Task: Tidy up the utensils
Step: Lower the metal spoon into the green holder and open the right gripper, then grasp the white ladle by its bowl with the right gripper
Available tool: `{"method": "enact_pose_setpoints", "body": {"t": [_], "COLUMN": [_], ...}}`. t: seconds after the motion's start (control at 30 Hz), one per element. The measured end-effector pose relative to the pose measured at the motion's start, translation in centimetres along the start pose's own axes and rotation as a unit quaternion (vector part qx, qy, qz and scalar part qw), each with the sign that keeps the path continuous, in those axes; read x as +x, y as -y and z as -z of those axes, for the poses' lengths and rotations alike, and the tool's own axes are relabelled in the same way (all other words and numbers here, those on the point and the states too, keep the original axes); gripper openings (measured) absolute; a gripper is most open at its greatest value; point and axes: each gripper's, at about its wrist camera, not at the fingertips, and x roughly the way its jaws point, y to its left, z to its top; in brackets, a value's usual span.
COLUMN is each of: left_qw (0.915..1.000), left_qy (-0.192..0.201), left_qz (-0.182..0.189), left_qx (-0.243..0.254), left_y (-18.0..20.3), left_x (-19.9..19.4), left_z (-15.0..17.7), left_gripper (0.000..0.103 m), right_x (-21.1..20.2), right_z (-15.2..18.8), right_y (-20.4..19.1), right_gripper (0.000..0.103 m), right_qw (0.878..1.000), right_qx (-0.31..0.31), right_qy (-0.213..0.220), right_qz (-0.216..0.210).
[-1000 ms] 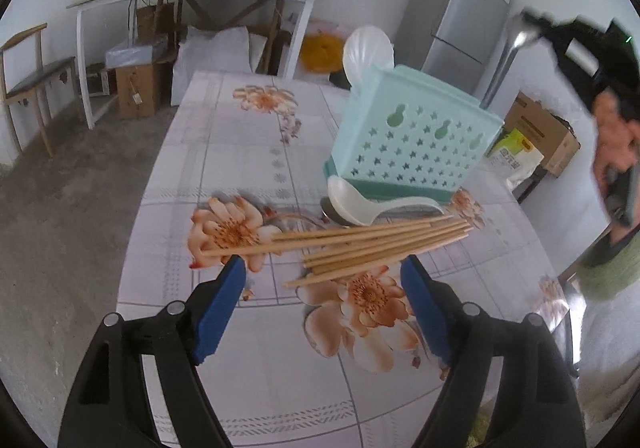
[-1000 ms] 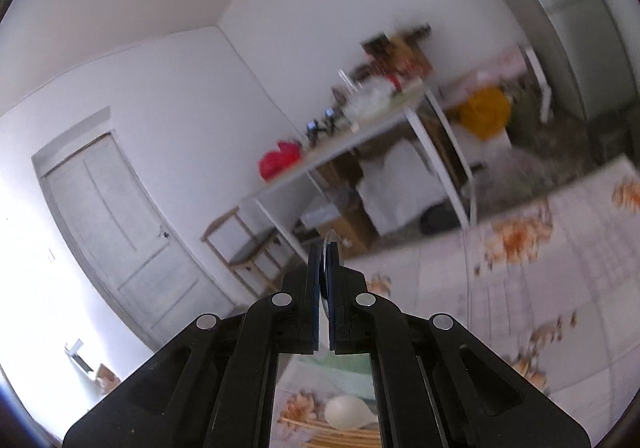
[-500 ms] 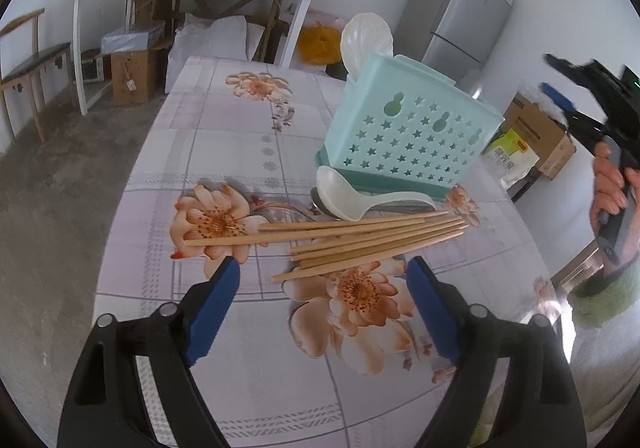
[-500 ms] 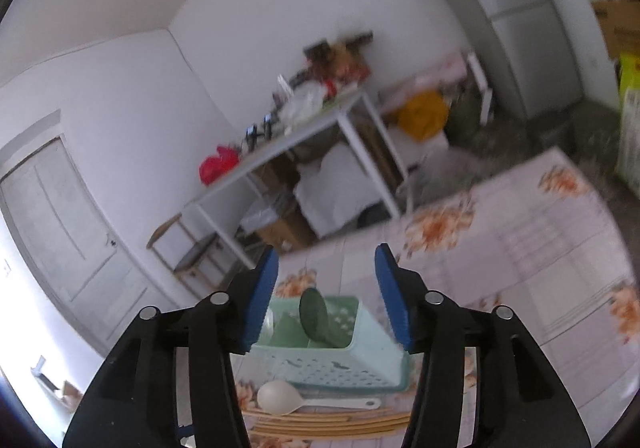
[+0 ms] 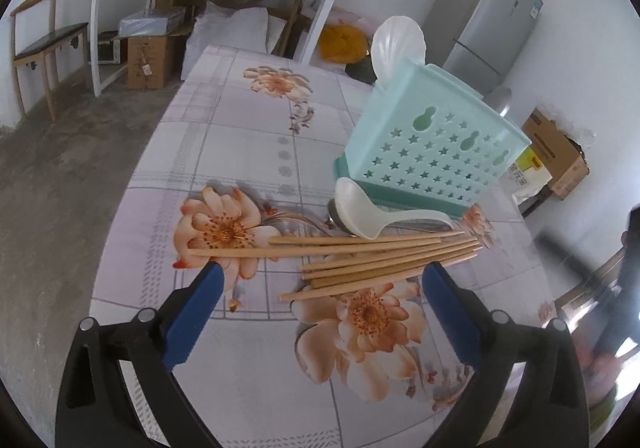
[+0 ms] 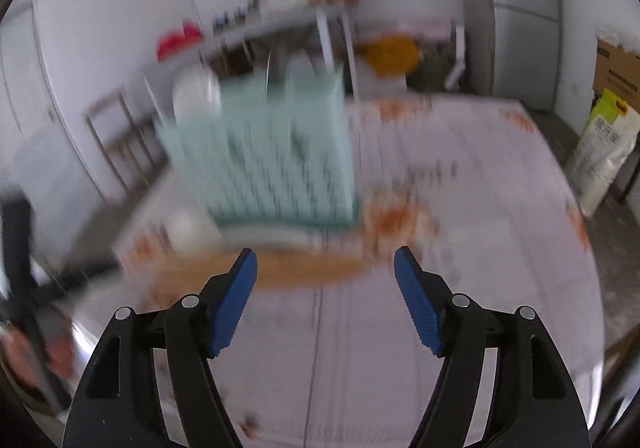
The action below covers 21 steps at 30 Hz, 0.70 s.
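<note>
- Plainly, the coming move turns on how the chopsticks [image 5: 376, 260] lie: a loose bundle on the bench [image 5: 256, 376], long axis running crosswise to the left tool [image 5: 320, 280], just ahead of its blue fingertips [image 5: 208, 284].
- The left tool is spread wide and grasping nothing; its two fingers straddle roughly the middle stretch of the bundle, so a forward-and-down push would close across the sticks rather than along them.
- One stick [image 5: 240, 251] juts further left than the rest, its end over the orange flower print; the others fan slightly toward the right end.
- The white spoon [image 5: 368, 214] lies just beyond the chopsticks, bowl to the left, handle pointing right, in front of the foot of the teal holder [image 5: 428, 152].
- The holder stands upright beyond the spoon; a white ladle [image 5: 398, 44] already stands in it and a metal piece [image 5: 499, 98] pokes out at its far corner.
- The right tool [image 6: 325, 276] is also released and empty. Its view is smeared by motion, yet the chopsticks [image 6: 280, 268] show as a tan band just ahead of its fingers, with the holder [image 6: 272, 152] behind.
- Judging from this, both tools face the bundle from the near side; which is nearer I cannot tell, though the left view is steadier and squarely placed.
</note>
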Motion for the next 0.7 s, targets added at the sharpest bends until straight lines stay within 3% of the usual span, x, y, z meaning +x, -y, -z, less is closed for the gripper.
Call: {"method": "enact_pose_setpoints", "body": {"t": [0.13,0.3,0.33,0.53,0.7], "left_qw": [0.9998,0.9998,0.9998,0.9995,0.9988], "left_qy": [-0.002,0.013,0.012,0.014,0.019], "left_qz": [-0.003,-0.006,-0.009,-0.013,-0.03], "left_qx": [-0.017,-0.015,-0.011,-0.025,-0.034], "left_y": [-0.2,-0.3,-0.4,-1.3,-2.2], "left_x": [0.4,0.4,0.5,0.8,1.0], "left_z": [-0.6,-0.9,-0.9,-0.8,-0.5], "left_gripper": [0.097,0.097,0.097,0.097,0.097], "right_x": [2.5,3.7,3.7,3.7,3.9], "right_z": [2.8,4.7,4.9,5.2,5.4], "right_y": [-1.7,-3.9,-4.0,-2.4,-2.3], "right_gripper": [0.072,0.091,0.095,0.095,0.095], "right_qw": [0.998,0.991,0.991,0.995,0.994], "right_qx": [-0.028,-0.094,-0.096,-0.057,-0.078], "right_qy": [-0.05,-0.068,-0.062,-0.071,-0.076], "right_qz": [0.035,0.067,0.066,0.029,0.018]}}
